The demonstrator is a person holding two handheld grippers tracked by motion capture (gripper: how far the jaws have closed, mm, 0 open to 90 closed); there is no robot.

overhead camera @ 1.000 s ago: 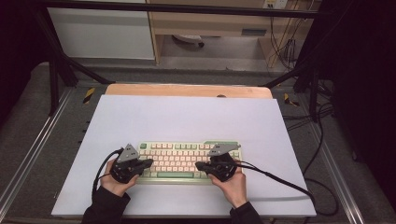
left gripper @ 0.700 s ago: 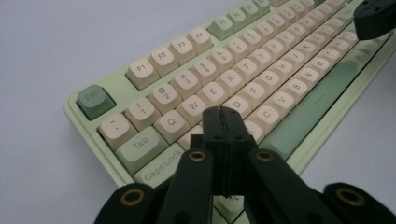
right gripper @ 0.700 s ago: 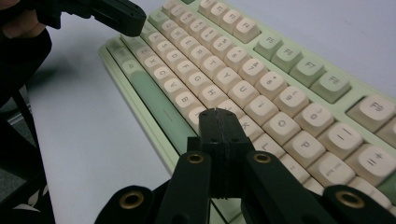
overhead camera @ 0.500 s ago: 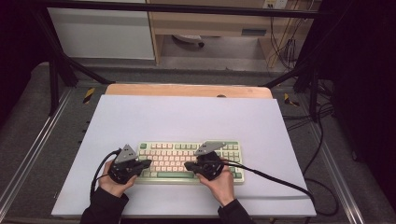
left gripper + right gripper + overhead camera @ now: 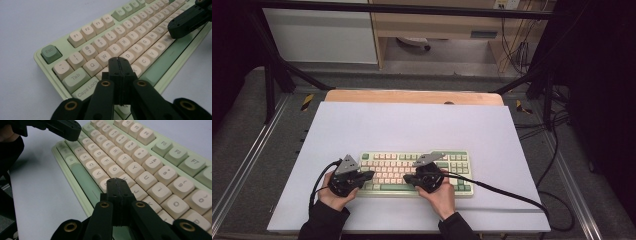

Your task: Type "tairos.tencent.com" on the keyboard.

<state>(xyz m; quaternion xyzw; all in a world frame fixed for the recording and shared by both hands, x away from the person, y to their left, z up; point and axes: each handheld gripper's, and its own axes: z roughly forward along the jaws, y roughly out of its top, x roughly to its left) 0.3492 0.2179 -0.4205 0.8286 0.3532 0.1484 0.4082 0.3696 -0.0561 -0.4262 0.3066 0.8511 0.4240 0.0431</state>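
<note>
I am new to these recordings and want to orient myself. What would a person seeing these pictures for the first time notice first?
First the green and cream keyboard, lying near the front edge of the pale table. Next, the two black grippers above it: the left gripper is shut with its tips over the letter keys near the Caps Lock end, and the right gripper is shut over the keys just above the green space bar.

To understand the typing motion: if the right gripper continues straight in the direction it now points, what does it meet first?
The right gripper, jaws shut, points down at the keyboard. It would probably first meet a cream letter key near H; the jaws hide the exact key.
</note>
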